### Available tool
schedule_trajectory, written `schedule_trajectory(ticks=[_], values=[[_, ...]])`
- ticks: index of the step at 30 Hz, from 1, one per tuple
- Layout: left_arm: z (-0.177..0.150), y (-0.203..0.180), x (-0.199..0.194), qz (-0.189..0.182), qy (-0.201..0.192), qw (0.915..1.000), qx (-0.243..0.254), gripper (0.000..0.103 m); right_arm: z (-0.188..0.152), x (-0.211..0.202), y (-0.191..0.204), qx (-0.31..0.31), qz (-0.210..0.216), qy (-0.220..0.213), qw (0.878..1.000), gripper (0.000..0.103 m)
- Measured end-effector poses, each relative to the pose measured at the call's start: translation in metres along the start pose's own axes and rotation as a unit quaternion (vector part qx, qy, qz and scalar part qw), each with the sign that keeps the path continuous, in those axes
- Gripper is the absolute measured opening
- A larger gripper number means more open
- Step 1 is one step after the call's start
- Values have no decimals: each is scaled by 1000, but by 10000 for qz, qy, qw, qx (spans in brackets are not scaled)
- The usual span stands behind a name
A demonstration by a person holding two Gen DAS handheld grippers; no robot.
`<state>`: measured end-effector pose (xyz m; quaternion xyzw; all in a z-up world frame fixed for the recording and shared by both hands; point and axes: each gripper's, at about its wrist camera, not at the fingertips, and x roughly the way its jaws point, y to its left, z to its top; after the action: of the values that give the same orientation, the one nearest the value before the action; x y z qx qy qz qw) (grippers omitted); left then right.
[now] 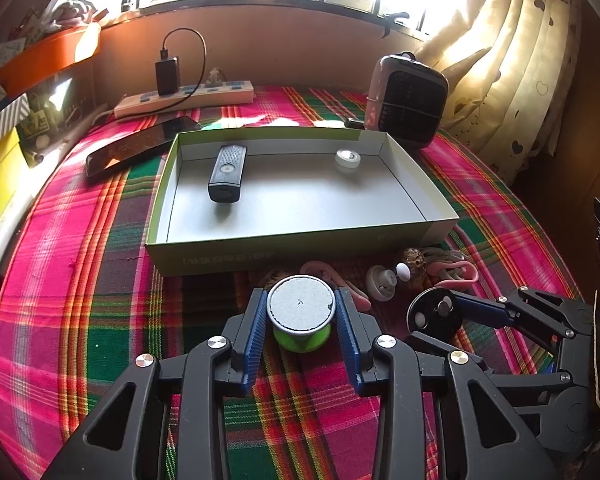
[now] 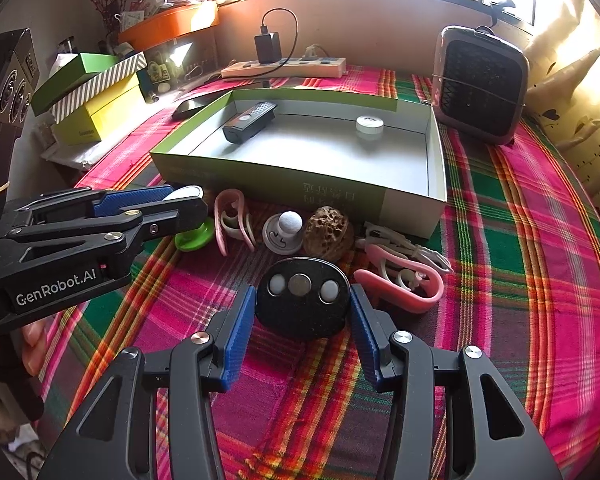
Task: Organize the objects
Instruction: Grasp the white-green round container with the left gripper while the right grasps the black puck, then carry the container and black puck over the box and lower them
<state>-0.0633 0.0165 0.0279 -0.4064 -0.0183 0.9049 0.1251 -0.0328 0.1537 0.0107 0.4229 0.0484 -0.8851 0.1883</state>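
My left gripper (image 1: pixel 301 312) is shut on a green spool with a grey top (image 1: pixel 301 305), just above the plaid cloth in front of the shallow box (image 1: pixel 284 246). My right gripper (image 2: pixel 302 304) is shut on a black oval piece with three round studs (image 2: pixel 302 300); it also shows in the left wrist view (image 1: pixel 434 314). The box (image 2: pixel 260 178) holds a black remote (image 1: pixel 228 174) and a white round disc (image 1: pixel 348 159). Loose in front of the box lie pink clips (image 2: pixel 400 280), a white knob (image 2: pixel 284 230) and a brown walnut-like shell (image 2: pixel 329 234).
A small heater (image 2: pixel 482 86) stands right of the box. A power strip with a charger (image 2: pixel 284 66) lies by the back wall. A phone (image 1: pixel 140 146) lies left of the box. Yellow and green boxes (image 2: pixel 92 96) are stacked at the left.
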Motion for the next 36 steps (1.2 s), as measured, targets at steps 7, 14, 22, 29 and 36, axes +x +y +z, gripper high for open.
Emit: schedule_trajectory(ticks=[7,14,22,29,36], values=[[-1,0,-5,-31,-17,10000,31,32,0,-3,-2,5,12,-12,10000,30],[-2,1,-6,-22,-9,10000,34,32,0,-1,-9,273,227,9,9994,30],[-2,4,-6,-14,9,10000,-3,32,7,1,-13,452,133,-55,9989,30],[-2,3,-5,-3,8,10000,3,32,9,2,-11,349,61,-71,9993,29],[-2,2,-5,1,-3,10000,18,32,7,-1,-11,307,39,-111,9995,22]])
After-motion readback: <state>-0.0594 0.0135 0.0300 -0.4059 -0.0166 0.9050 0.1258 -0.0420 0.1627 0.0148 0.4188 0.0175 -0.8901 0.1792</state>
